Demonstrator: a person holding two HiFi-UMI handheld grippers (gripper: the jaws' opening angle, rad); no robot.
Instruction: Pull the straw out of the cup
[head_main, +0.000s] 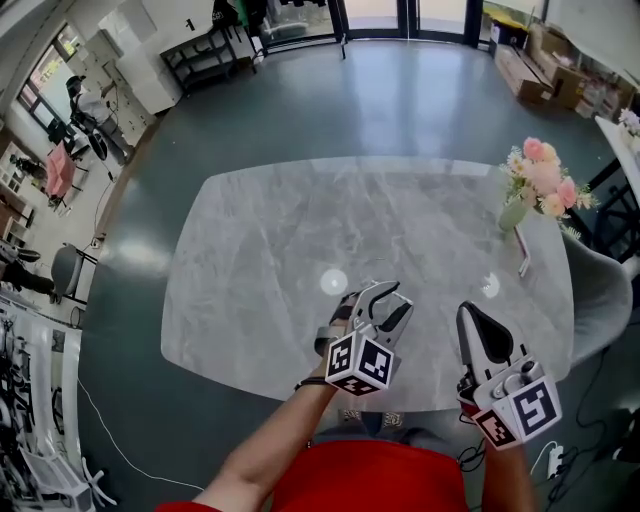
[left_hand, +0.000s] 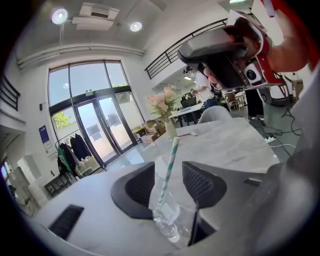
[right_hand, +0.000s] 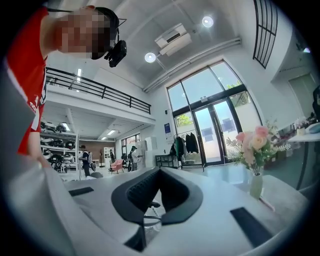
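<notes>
Straddling the clear cup (left_hand: 168, 221), your left gripper (left_hand: 168, 170) gapes wide: squeeze gently, then spread your closed, empty right gripper (right_hand: 159, 171) for the straw (left_hand: 174, 147).

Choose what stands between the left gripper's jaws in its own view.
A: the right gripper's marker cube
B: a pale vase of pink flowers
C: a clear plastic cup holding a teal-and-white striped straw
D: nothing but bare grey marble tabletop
C: the left gripper view shows the clear plastic cup, with the teal-and-white striped straw leaning in it, standing between the parted jaws of the left gripper.
</notes>
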